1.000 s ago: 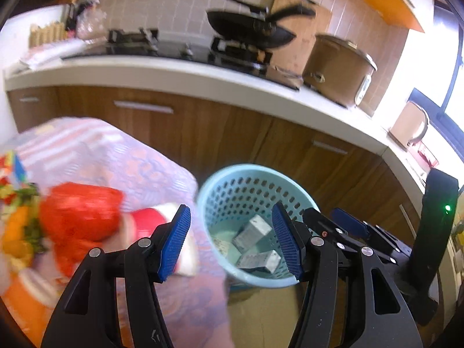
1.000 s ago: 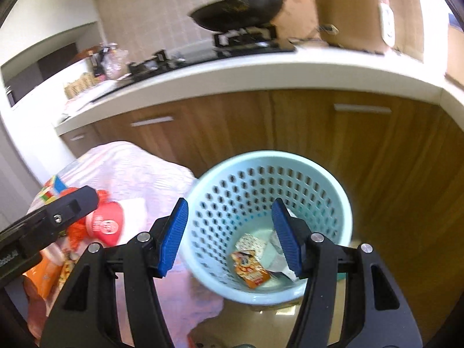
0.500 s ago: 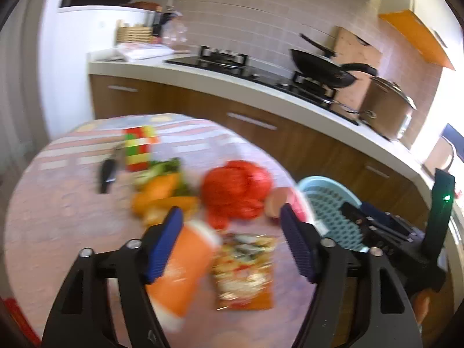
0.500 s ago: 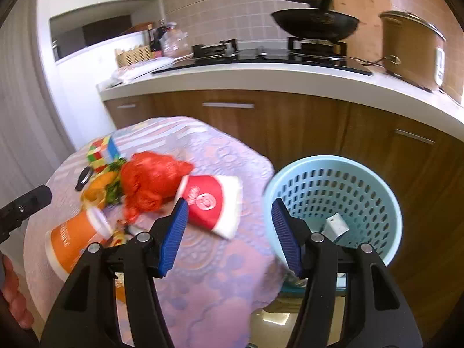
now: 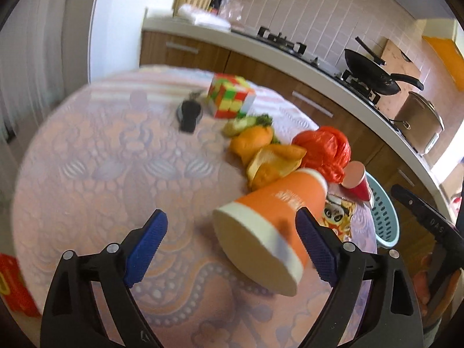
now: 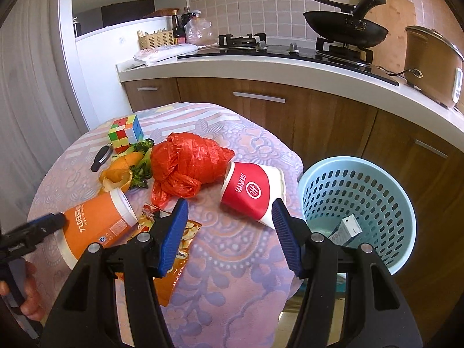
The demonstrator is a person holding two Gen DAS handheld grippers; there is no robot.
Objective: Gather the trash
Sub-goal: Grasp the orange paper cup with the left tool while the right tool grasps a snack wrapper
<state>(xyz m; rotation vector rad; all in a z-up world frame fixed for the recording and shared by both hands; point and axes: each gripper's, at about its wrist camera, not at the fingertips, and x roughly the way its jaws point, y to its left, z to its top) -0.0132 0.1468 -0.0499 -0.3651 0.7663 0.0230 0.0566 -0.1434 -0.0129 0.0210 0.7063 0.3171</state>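
The left gripper (image 5: pixel 230 242) is spread wide with nothing held, its blue pads (image 5: pixel 145 243) on either side of the wide end of an orange paper cup (image 5: pixel 269 220) lying on its side on the table; the right pad sits just beside the cup wall, though I cannot tell whether it touches. White characters run along the cup, too blurred to read here; from the right wrist view the same cup shows white lettering that I cannot make out with confidence.

The right gripper (image 6: pixel 229 230) is likewise wide open and empty, hovering above the patterned pink tablecloth (image 6: pixel 232 249). Just beyond its fingers lies a red and white paper cup (image 6: pixel 250 194) on its side, printed with white Chinese characters and a round white logo. Left of that sits a crumpled red plastic bag (image 6: pixel 188 165), touching the cup's rim. A snack wrapper (image 6: pixel 177 249) lies flat under the left finger, partly hidden; in the left wrist view it shows a cartoon panda.

Further back are orange peels and green scraps (image 6: pixel 127 171), a black key fob (image 6: pixel 101 156) and a colour cube (image 6: pixel 126 130).

The pale blue perforated basket (image 6: pixel 359 191) stands on the floor just off the table's right edge, with a small white carton (image 6: pixel 349 227) inside.
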